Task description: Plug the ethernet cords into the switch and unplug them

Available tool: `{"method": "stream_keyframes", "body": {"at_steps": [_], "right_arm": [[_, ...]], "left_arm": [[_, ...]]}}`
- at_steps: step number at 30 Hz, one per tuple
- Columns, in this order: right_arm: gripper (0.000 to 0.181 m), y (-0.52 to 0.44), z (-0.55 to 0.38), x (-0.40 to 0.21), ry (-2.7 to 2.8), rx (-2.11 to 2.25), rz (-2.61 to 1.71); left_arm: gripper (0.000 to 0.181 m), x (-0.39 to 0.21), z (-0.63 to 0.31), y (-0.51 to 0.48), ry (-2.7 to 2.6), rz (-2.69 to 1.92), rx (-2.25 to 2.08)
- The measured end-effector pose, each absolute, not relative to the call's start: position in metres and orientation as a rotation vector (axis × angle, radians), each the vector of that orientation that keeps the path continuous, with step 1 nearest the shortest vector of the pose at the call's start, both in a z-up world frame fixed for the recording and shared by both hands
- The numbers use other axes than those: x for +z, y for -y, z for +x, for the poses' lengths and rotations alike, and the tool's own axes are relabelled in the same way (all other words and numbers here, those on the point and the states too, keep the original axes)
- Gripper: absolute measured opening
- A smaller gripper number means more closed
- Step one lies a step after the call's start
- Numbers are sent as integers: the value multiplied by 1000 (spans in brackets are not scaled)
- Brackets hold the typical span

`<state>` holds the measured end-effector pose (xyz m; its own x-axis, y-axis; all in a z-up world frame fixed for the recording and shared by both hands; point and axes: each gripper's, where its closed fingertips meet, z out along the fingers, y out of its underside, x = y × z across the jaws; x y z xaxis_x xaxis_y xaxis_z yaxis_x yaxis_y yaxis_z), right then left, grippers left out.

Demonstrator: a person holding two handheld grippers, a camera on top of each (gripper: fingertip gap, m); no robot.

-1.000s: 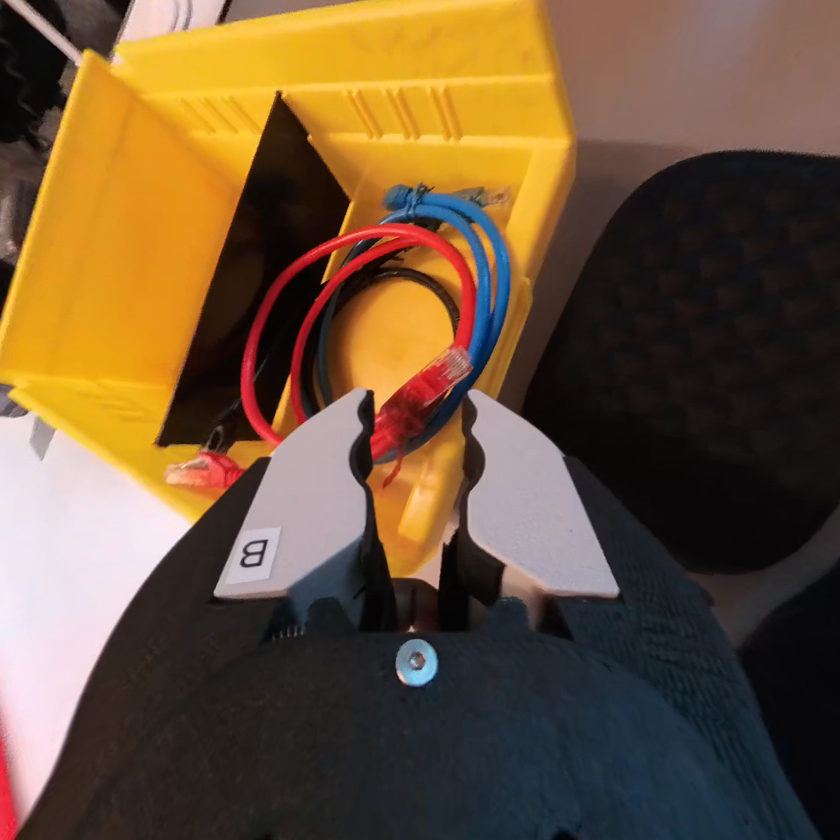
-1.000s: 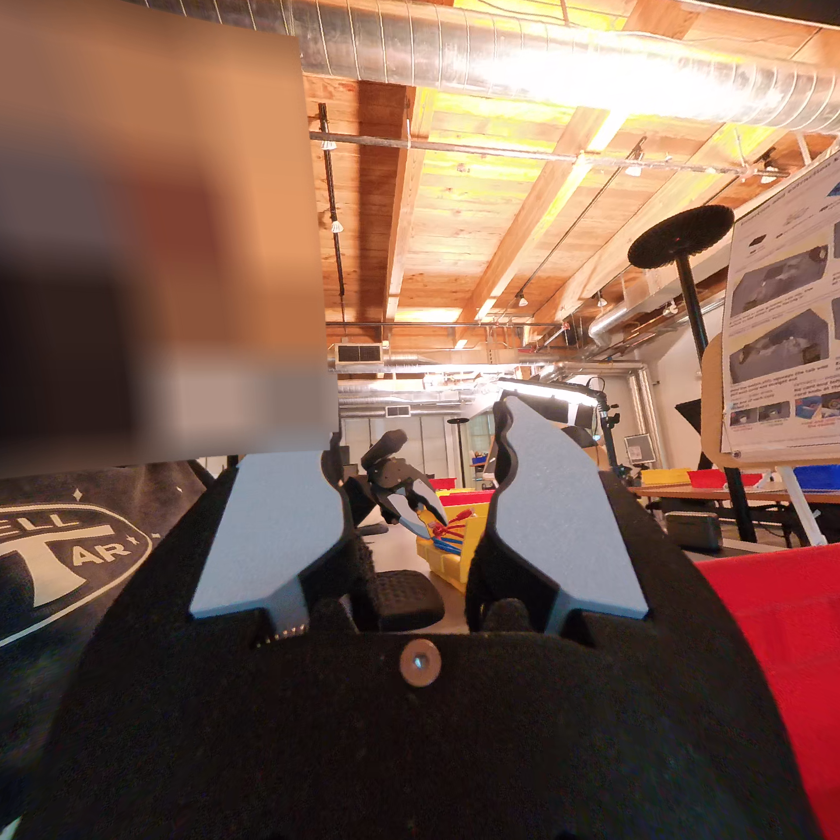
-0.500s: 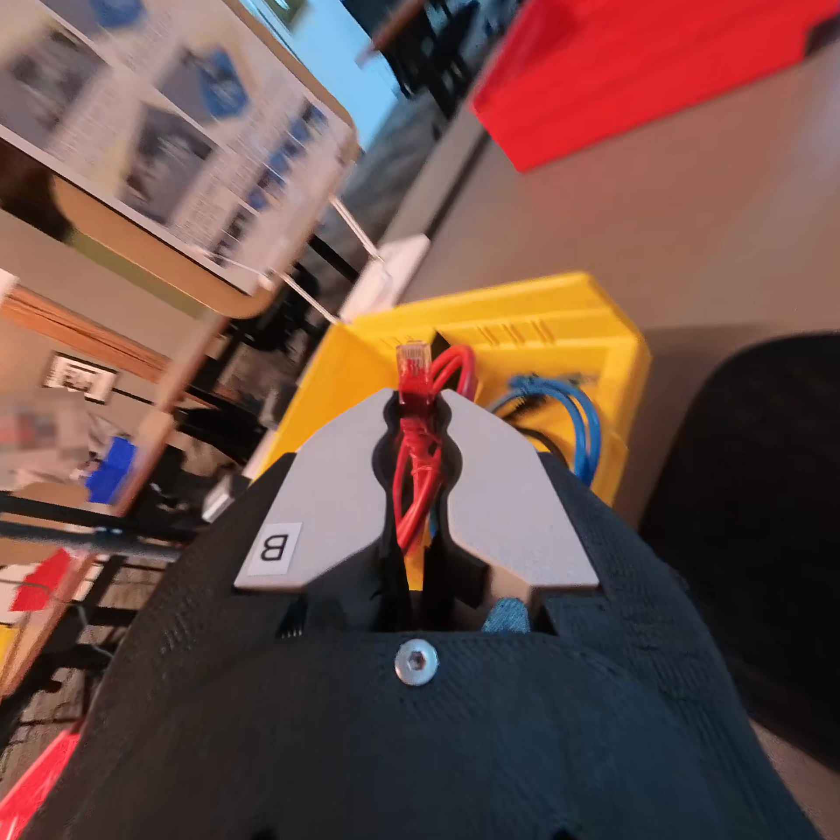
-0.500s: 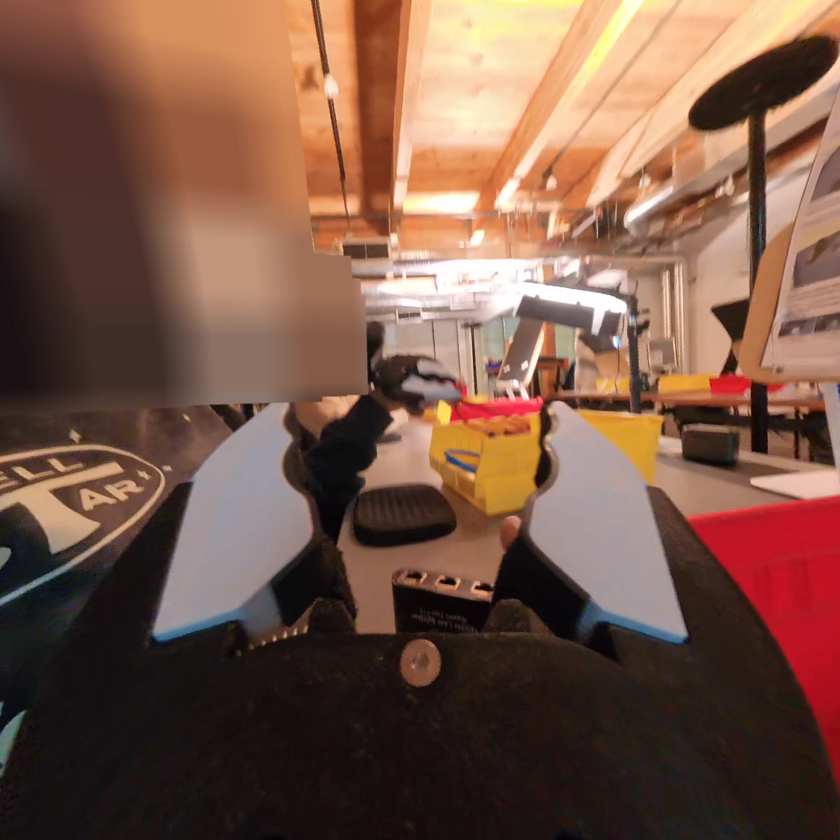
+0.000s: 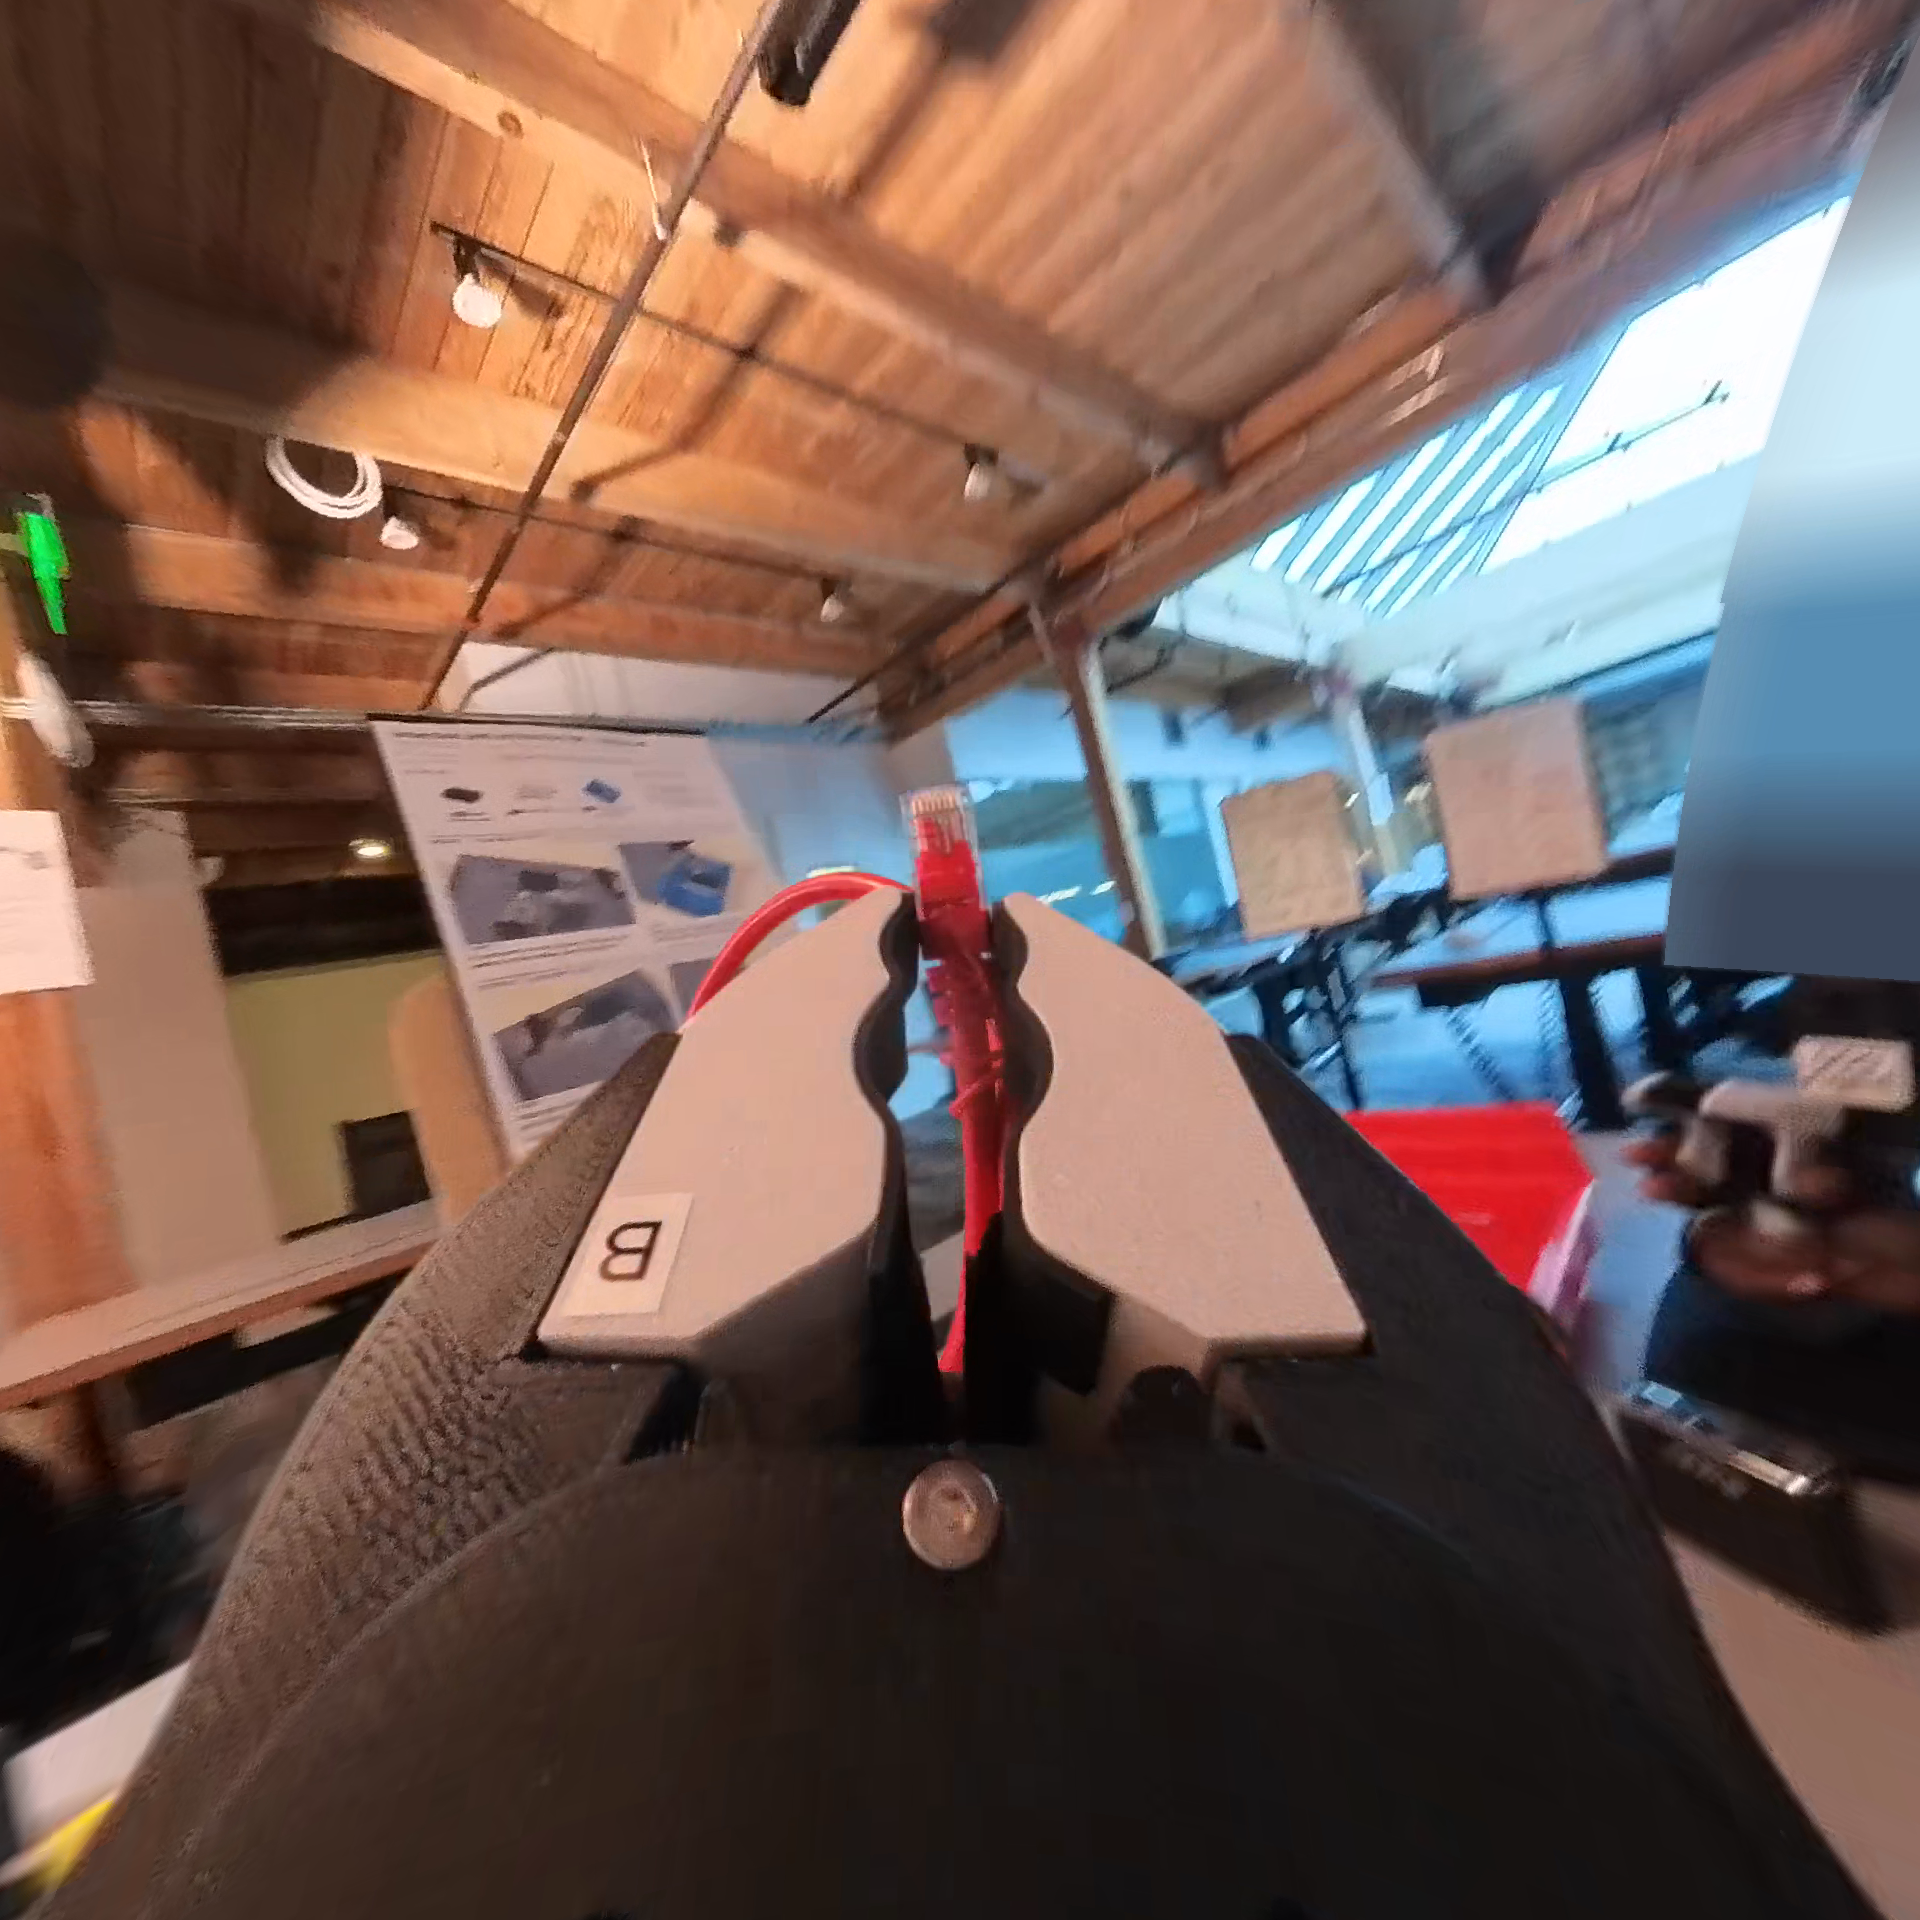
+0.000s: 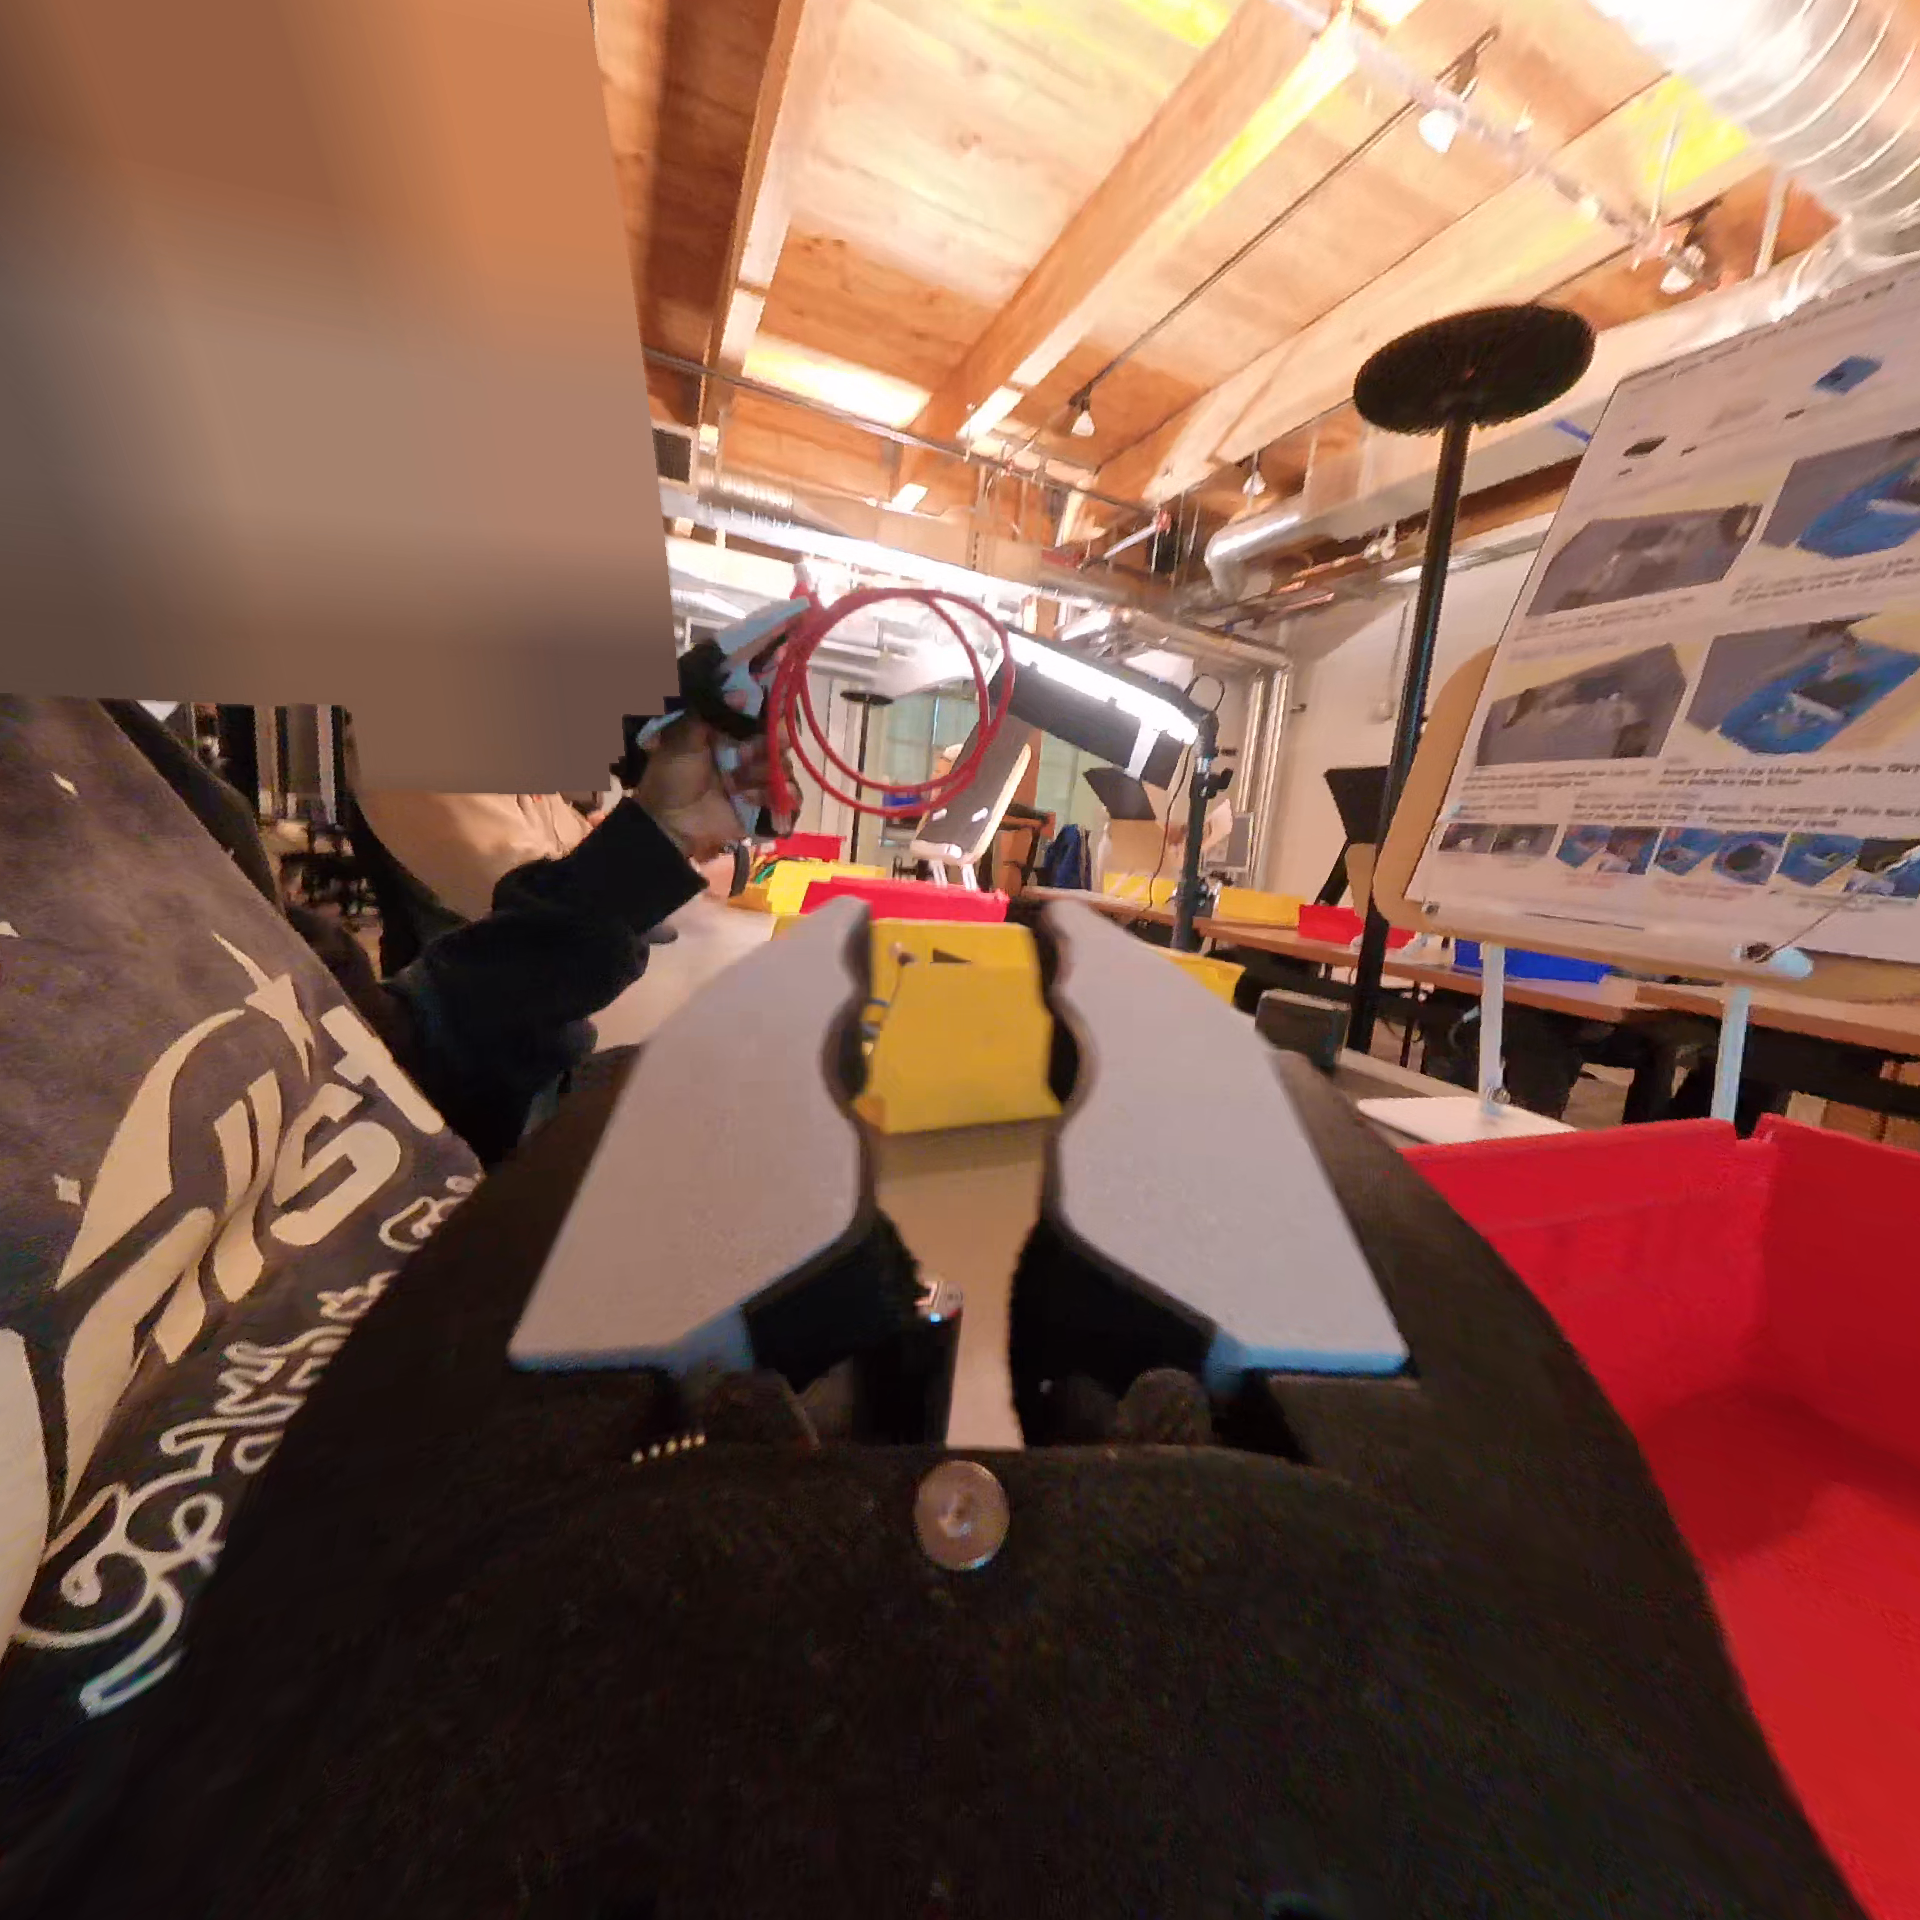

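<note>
My left gripper [image 5: 956,920] is shut on a red ethernet cord [image 5: 971,1049], with its clear plug [image 5: 938,821] sticking out past the tips. It is raised in the air and also shows in the right wrist view [image 6: 764,644], with the cord's loops [image 6: 894,707] hanging from it. My right gripper [image 6: 956,920] has its jaws narrowed with a gap at the tips. A black box corner with a metal edge, probably the switch [image 6: 925,1340], sits low by its left finger. I cannot tell whether it is gripped. The right gripper also shows blurred in the left wrist view [image 5: 1766,1132].
A yellow bin [image 6: 956,1029] stands on the table [image 6: 966,1174] ahead of the right gripper. A red bin [image 6: 1662,1299] is close on its right. A poster board [image 6: 1704,665] and a black stand [image 6: 1434,623] rise behind. A person's dark sleeve [image 6: 561,935] reaches in from the left. Tip to tip, the grippers are about 40 cm apart.
My left gripper closed on the red cord in the yellow bin and lifted it high out of it. My right gripper's jaws went from wide open to a narrow gap.
</note>
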<state>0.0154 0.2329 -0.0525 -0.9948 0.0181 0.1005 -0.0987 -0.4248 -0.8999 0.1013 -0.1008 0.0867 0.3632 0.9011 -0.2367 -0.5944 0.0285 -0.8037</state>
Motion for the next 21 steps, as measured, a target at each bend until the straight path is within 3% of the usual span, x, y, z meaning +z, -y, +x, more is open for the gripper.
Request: {"method": "stream_keyframes", "body": {"at_steps": [1,3,5,7,10,11,13,14,21], "right_arm": [[46,-234,15,-49,1613,2604,102],[52,-235,14,-49,1625,2610,80],[7,-234,22,-53,1668,2601,160],[4,-232,22,-55,1657,2562,179],[30,-225,17,-59,1665,2485,154],[31,-220,17,-63,1683,2444,163],[4,-210,25,-70,1773,2358,229],[3,-204,29,-70,1807,2341,238],[28,-127,89,-38,1891,2686,249]], "left_arm": [[13,90,102,98,378,-956,1157],[13,96,103,93,368,-890,1091],[13,101,103,87,368,-826,1030],[13,105,101,82,379,-753,973],[12,107,96,70,391,-658,851],[12,107,95,64,382,-630,801],[11,106,95,53,356,-559,704],[11,106,93,49,354,-525,656],[12,97,91,16,313,-367,396]]}}
